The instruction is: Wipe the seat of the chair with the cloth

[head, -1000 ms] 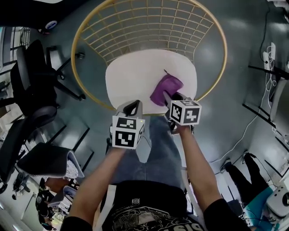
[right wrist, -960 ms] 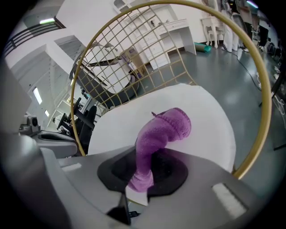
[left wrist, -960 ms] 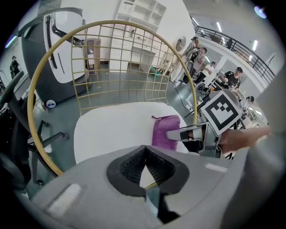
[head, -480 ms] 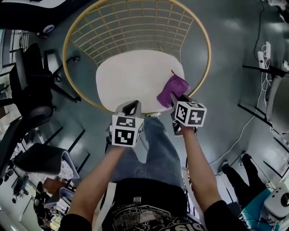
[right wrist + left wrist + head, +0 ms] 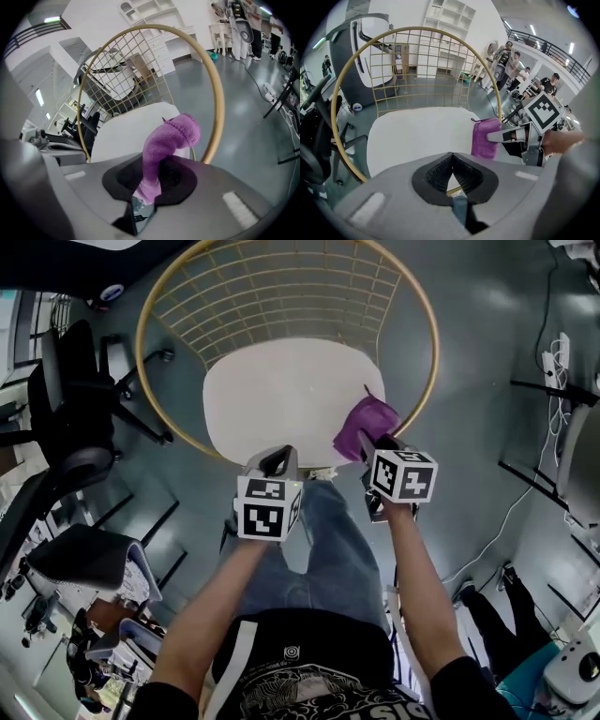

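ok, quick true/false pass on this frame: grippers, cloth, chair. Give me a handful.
1. The right gripper is shut on the purple cloth. True.
2. The left gripper grips the cloth too. False: its jaws are together with nothing between them, and it is off to the cloth's left.
3. The seat is black. False: it is white.
4. In the head view the cloth sits at the seat's right edge, not in its middle. True.
5. The chair's back is a solid panel. False: it is an open gold wire grid inside a round hoop.
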`<state>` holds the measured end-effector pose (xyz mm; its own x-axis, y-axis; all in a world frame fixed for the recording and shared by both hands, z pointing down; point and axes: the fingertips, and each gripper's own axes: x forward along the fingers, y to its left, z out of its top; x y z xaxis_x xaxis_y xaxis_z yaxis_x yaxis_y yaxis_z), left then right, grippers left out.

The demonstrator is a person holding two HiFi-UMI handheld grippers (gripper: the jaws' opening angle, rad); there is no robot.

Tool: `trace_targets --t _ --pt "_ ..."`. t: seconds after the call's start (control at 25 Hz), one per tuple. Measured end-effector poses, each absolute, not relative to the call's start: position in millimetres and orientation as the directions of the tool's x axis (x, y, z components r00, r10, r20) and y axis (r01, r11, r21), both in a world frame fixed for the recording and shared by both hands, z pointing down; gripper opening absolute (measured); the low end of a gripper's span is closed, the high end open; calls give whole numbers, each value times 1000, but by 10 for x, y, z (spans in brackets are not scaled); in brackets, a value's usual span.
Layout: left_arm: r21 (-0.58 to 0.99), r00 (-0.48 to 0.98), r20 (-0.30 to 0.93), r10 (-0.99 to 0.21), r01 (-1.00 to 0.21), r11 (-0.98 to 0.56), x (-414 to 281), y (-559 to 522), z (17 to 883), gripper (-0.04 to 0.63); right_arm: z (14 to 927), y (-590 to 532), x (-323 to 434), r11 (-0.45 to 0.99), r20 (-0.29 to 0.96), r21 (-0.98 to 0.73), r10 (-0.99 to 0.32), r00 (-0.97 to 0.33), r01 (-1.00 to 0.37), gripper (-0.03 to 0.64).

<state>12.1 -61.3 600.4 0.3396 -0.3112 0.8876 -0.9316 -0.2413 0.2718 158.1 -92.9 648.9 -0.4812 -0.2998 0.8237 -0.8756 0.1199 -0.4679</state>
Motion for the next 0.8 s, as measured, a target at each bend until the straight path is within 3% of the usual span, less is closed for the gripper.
trace_targets --t 0.36,0.8 --pt "249 286 904 -319 -957 -150 -411 -468 6002 2 6202 -880 593 232 730 -595 -245 -638 -769 61" --pt "244 266 909 -322 -964 -106 -1419 -281 6011 1 6209 -668 -977 281 658 -690 -139 -740 -667 60"
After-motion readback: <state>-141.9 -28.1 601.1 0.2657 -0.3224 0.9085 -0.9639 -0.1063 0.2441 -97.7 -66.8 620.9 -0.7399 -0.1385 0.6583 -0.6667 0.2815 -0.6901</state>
